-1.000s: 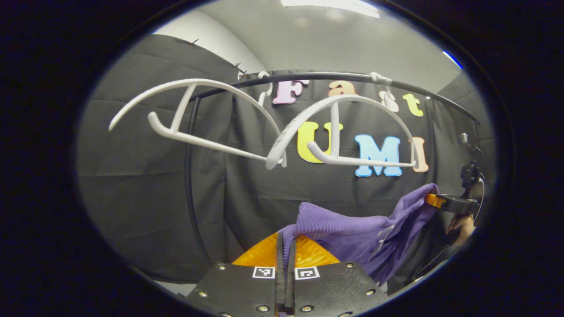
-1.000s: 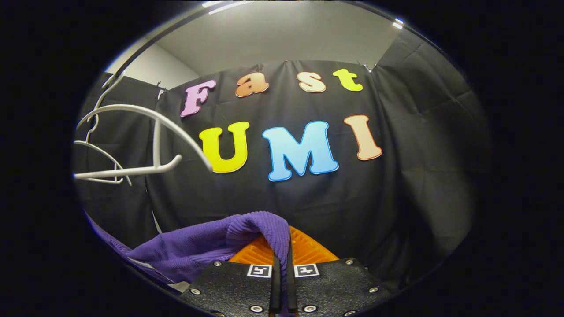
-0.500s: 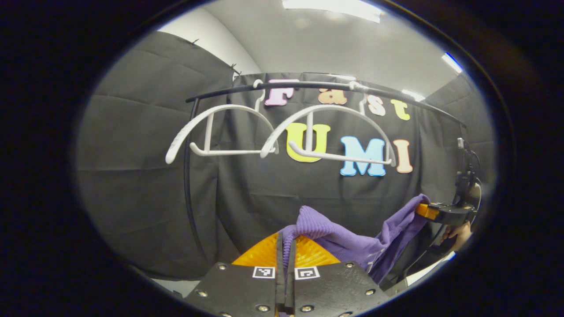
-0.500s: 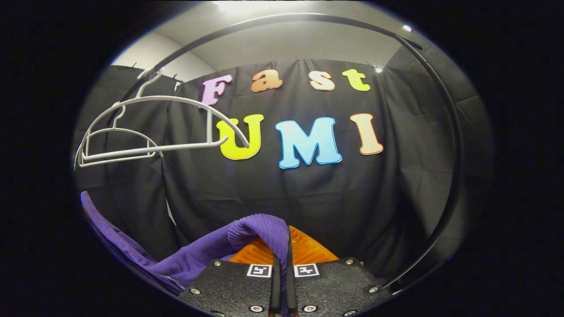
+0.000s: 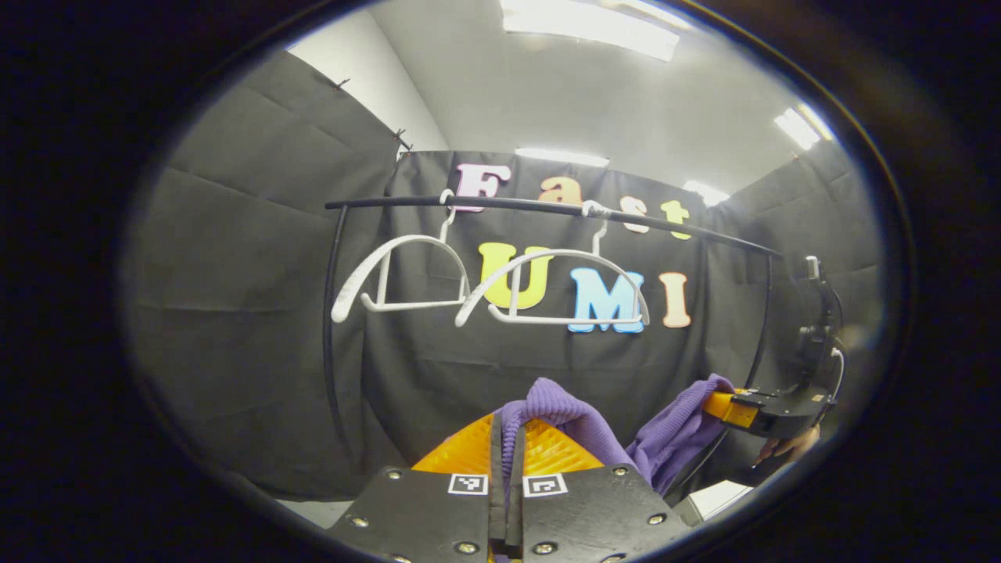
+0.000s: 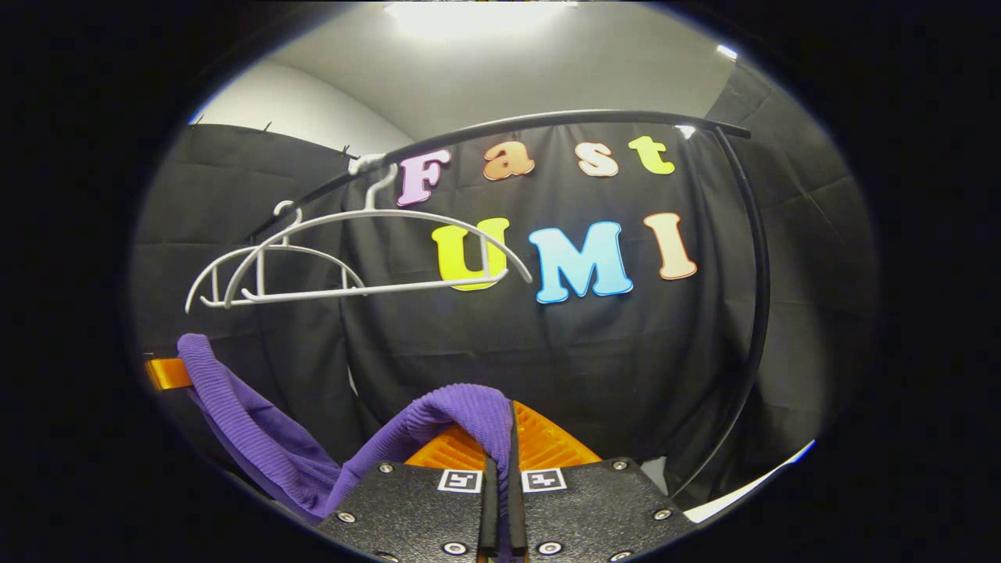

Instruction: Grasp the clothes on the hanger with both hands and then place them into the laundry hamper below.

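Both hangers [image 5: 500,285] hang bare. The left tool [image 5: 507,438] and right tool [image 6: 500,438] each pinch the purple sweater [image 6: 258,430]. The hamper drop is left.

In the left gripper view, the purple garment [image 5: 602,426] drops behind the left gripper [image 5: 507,446], so its lower part is hidden. Far right, the right gripper [image 5: 770,407] is small and edge-on; how its jaws stand cannot be told from there, and the hand [image 5: 790,447] under it is mostly cut off. In the right gripper view, the garment [image 6: 258,422] runs out past the lower left edge, and the left gripper [image 6: 168,374] is cut to a sliver. The rail's [image 6: 547,119] right post passes behind the right gripper [image 6: 502,453].
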Demonstrator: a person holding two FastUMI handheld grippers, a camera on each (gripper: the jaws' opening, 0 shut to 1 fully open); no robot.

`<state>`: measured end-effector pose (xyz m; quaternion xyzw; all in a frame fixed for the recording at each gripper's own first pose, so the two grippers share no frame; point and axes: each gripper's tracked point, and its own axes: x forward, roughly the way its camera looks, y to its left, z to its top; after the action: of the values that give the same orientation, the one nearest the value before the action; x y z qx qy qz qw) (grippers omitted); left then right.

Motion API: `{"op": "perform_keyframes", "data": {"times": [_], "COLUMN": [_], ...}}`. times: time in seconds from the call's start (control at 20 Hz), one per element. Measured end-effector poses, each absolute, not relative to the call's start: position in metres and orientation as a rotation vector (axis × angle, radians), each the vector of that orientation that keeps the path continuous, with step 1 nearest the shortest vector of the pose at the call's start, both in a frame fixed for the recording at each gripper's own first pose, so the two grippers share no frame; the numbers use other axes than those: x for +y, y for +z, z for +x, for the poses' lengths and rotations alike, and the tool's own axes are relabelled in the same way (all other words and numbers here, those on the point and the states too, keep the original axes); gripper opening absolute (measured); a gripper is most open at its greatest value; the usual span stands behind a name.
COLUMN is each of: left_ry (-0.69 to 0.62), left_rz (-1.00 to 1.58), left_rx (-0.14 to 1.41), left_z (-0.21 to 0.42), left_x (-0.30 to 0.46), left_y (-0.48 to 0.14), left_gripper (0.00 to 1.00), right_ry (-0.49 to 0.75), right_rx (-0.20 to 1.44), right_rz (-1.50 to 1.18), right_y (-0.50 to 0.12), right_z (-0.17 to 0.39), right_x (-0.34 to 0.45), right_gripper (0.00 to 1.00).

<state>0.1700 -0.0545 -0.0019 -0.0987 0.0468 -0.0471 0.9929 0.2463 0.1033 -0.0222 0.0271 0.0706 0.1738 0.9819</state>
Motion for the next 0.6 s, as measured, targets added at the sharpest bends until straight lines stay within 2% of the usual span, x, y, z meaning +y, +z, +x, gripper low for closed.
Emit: {"op": "perform_keyframes", "data": {"times": [0.3,0.6], "left_ry": [-0.172,-0.243], "left_rz": [-0.221,-0.228], "left_rx": [0.090,0.157], "left_z": [0.135,0.126], "left_x": [-0.062,-0.085], "left_y": [-0.005,-0.047], "left_gripper": [0.01,0.01], "right_ry": [0.426,0.470], "right_rx": [0.143,0.233], "right_rz": [0.045,0.023], "right_y": [-0.018,-0.061], "right_z": [0.178,0.131], "right_x": [0.138,0.166], "right_gripper": [0.04,0.04]}}
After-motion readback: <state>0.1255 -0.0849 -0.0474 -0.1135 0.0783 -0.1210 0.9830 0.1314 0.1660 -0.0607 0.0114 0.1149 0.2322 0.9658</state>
